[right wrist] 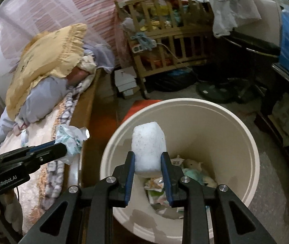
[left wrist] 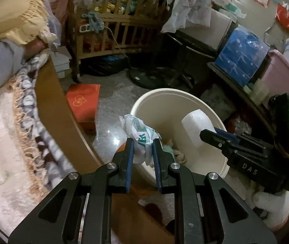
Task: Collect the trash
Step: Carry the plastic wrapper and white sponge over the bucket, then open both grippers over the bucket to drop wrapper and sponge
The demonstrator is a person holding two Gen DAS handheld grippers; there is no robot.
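My left tool grips a crumpled wrapper just left of the bin, over the bed edge; my right tool clamps a white foam block above the bin's trash

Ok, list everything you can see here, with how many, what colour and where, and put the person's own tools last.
Bin: one, cream, on the floor by the bed, trash at its bottom.
Foam block: one, white, above the bin's opening.
Crumpled wrapper: one, white with green print, near the bin's rim.
Bed: one, wooden edge, left of the bin.
Pillow: one, yellow, on the bed.
Crib: one, wooden, behind, full of clutter.
Box: one, red, on the floor beside the bed.
Fan base: one, dark, on the floor.
Left tool: shut on the crumpled wrapper.
Right tool: shut on the foam block.
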